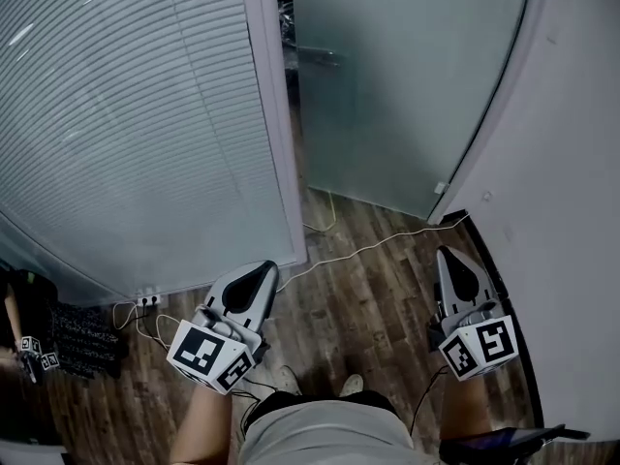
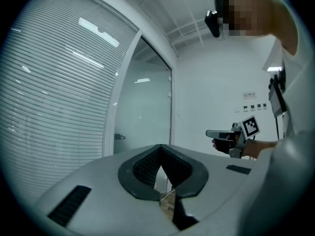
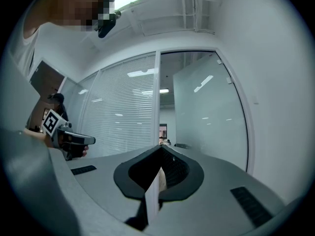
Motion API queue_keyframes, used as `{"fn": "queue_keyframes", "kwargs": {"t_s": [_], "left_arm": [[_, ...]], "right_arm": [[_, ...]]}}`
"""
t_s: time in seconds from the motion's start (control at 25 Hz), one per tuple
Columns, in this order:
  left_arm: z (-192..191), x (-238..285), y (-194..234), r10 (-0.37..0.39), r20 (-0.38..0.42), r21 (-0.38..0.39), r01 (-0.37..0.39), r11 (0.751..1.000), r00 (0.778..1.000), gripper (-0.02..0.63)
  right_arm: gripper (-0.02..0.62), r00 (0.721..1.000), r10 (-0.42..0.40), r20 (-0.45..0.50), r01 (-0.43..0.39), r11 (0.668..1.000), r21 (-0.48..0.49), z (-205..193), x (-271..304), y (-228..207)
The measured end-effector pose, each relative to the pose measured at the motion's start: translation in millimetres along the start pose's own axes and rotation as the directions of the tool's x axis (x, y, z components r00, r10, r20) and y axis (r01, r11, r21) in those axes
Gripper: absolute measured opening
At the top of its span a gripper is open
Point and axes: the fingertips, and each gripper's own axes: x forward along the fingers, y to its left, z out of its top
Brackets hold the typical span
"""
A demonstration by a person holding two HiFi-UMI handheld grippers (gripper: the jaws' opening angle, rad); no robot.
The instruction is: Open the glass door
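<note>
Glass door: the frosted glass door (image 1: pixel 407 85) stands partly open, swung away from the person. A dark gap shows between its handle edge and the white frame post (image 1: pixel 276 114).
Handle: a lever handle (image 1: pixel 318 56) sits on the door's left edge, beside the gap.
Left gripper: the left gripper (image 1: pixel 263 271) is held level, short of the door and left of it, its tip near the foot of the frame post. It is well apart from the handle.
Left fingers: clenched, tips meeting, with nothing between them in the left gripper view (image 2: pixel 161 146).
Right gripper: the right gripper (image 1: pixel 448 258) is held level below the door's right bottom corner and touches neither the glass nor the handle.
Right fingers: clenched tip to tip and empty in the right gripper view (image 3: pixel 161 146), which looks at the door (image 3: pixel 206 117) and the opening to its left.
Cross views: each gripper shows in the other's camera, the right gripper (image 2: pixel 211 133) to the right of the door (image 2: pixel 145 117) and the left gripper (image 3: pixel 93 140) well to the left of it.
Blinds: a glass wall with closed slat blinds (image 1: pixel 126 114) runs left from the frame post.
Floor: a white cable (image 1: pixel 378 247) trails over dark wood planks (image 1: pixel 368 298) from under the door towards the blinds. What seems to be a socket strip (image 1: pixel 147 300) lies at the foot of the blinds.
Right side: a plain white wall (image 1: pixel 572 211) meets the door's right edge.
Person: bare legs and pale shorts (image 1: pixel 320 434) show nearest the camera, facing the door.
</note>
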Motion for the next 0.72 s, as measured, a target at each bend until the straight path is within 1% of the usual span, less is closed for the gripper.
{"fn": "queue_keyframes", "kwargs": {"t_s": [0.2,0.28,0.44,0.72], "left_arm": [[9.6,-1.4,34.0,-0.002,0.009,-0.005,0.002,1.000,1.000,0.000],[12.9,-1.9,41.3,-0.005,0.012,-0.003,0.005,1.000,1.000,0.000],[11.1,-6.2,42.7,-0.008,0.016,-0.004,0.008,1.000,1.000,0.000],[5.3,-6.9,27.9,-0.014,0.022,0.006,0.014,1.000,1.000,0.000]], "right_arm": [[0.002,1.000,0.009,-0.009,-0.010,1.000,-0.019,5.2,29.1,24.3],[0.002,1.000,0.008,-0.011,-0.009,1.000,-0.022,7.4,36.4,29.7],[0.000,1.000,0.005,-0.014,-0.005,1.000,-0.024,5.1,36.3,33.6],[0.000,1.000,0.008,-0.008,-0.008,1.000,-0.029,-0.3,25.2,29.5]]}}
